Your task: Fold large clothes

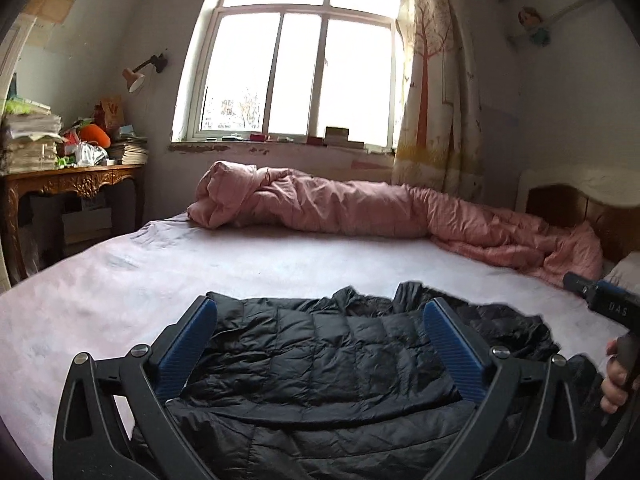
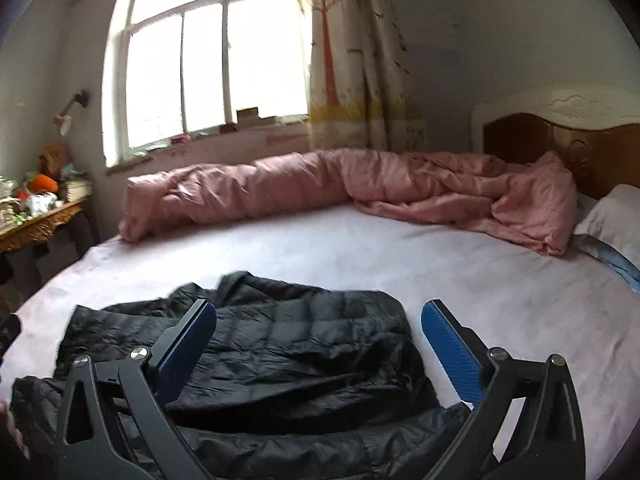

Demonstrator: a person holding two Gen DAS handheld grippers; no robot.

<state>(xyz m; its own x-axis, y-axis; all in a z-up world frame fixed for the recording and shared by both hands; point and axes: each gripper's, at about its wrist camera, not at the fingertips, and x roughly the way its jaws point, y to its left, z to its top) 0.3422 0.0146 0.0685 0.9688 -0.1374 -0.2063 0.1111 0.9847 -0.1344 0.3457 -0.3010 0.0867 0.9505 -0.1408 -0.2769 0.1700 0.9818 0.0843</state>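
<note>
Desk (image 1: 76, 184): far left, piled with books; one paper bag (image 1: 113, 111) marked "W".
Left gripper (image 1: 320, 312): jaws spread wide, nothing between the pads.
Black puffer jacket (image 1: 320, 344): one, lying partly folded on the bed sheet (image 1: 120, 272), below both grippers.
Right gripper (image 2: 319, 314): jaws wide apart, empty; its body reads "DAS".
Pink duvet (image 1: 340, 204): one, bunched under the window.

glossy quilted jacket (image 1: 320, 344), matt cotton sheet (image 1: 120, 272)

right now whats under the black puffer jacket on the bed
The black puffer jacket lies straight on the pale bed sheet, which shows all around it. Whether anything is tucked beneath cannot be seen; the jacket covers that patch.
</note>
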